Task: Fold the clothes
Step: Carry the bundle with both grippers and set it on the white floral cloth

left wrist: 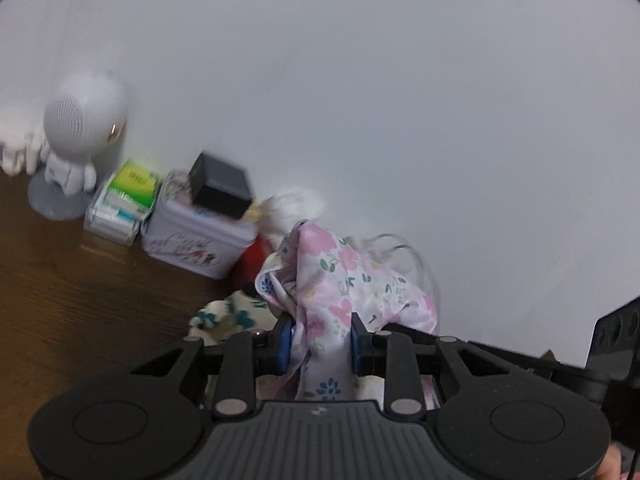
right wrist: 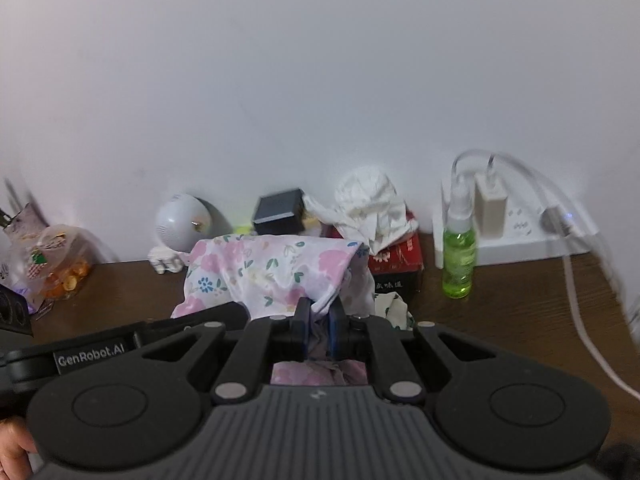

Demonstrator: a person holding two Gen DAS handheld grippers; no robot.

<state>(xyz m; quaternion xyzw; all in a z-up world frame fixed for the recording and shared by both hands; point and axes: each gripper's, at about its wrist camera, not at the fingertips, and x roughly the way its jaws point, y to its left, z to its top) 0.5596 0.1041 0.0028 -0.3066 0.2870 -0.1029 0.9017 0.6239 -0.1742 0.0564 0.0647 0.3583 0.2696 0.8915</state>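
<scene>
Nearest: left claw (left wrist: pixel 321 346) is clamped on a bunched stretch of the floral garment (left wrist: pixel 340 288), blue pads pinching the cloth from both sides with fabric spilling above and below them. Right claw (right wrist: pixel 319 330) is likewise closed on the same floral garment (right wrist: pixel 276 268), pads nearly together with a thin fold of cloth between. Both grips sit on gathered fabric, so I can't tell whether they're on corners, a hem or a random bunch. Garment is held up off the counter (right wrist: pixel 500 312): in the right wrist view it drapes as a rough sheet ahead of the claw, top edge roughly level, lower part sagging; in the left wrist view it's a crumpled peak. No flat panel, no crease line and no stacked layers show, so no fold is readable. My read: this fits either spreading the piece out before a fold or carrying one edge over mid-fold; frames don't settle which. What's left, as far as shown: get it flat and squared, then folded down. Just beyond, a second patterned cloth (left wrist: pixel 224 316) with teal flowers lies crumpled on the counter, so likely more than one item to do. Far side, against the wall: decorated tin (left wrist: pixel 196 236) with a dark box (left wrist: pixel 220 186) on top, red tissue box (right wrist: pixel 396 260), green spray bottle (right wrist: pixel 459 256), power strip (right wrist: pixel 520 236), white round device (left wrist: pixel 86 116). Clutter leaves limited lay-down room at the back; motion blur in both views.
</scene>
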